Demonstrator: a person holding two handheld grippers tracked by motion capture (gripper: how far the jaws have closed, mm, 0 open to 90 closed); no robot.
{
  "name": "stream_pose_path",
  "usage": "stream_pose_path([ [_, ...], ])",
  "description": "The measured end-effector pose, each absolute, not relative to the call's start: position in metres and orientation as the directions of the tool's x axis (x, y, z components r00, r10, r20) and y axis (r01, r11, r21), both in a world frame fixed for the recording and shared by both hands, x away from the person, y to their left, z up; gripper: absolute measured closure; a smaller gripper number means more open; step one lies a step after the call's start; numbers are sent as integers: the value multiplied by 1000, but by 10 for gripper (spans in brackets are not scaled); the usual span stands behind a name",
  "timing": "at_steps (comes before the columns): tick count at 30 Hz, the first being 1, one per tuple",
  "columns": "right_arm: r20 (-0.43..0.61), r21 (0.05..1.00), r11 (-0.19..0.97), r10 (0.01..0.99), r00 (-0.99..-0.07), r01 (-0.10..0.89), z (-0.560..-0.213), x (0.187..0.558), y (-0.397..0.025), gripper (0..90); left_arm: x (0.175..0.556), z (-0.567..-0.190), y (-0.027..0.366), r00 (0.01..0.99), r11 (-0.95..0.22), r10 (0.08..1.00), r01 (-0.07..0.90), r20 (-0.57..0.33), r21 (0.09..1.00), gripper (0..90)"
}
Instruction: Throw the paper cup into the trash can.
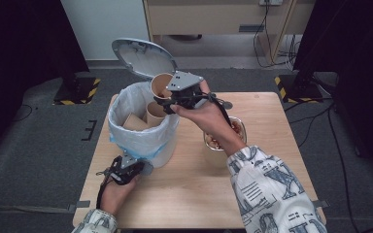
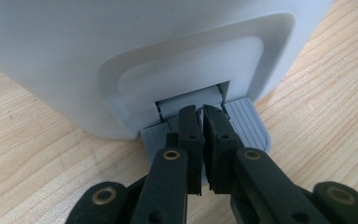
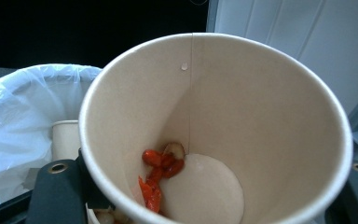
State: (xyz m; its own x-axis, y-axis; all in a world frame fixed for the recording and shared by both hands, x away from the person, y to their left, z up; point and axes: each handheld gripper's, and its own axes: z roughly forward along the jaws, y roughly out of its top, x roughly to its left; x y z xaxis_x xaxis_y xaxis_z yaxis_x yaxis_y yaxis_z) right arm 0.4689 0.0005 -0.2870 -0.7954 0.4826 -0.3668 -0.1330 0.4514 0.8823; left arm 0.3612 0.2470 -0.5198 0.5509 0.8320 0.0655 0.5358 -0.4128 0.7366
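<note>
A pale wooden table sits on grey carpet. Behind it stands a light wood cabinet against a white wall, cables trailing beneath. Dark stands flank both sides, their bases edged in yellow-black hazard tape. Even, soft indoor light.

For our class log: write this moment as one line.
left gripper: shut, on bin pedal | right gripper: holds paper cup over bin

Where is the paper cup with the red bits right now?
In the high view, the tan paper cup is gripped by the right hand-held gripper, tilted over the white lined bin.
</note>
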Motion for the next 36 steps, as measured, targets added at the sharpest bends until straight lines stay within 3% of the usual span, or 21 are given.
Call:
stream_pose_path([
  [36,-311,891,444,454,-835,-91,-294,472,26,272,361,-520,247,552,-414,831,536,67,736,855],
])
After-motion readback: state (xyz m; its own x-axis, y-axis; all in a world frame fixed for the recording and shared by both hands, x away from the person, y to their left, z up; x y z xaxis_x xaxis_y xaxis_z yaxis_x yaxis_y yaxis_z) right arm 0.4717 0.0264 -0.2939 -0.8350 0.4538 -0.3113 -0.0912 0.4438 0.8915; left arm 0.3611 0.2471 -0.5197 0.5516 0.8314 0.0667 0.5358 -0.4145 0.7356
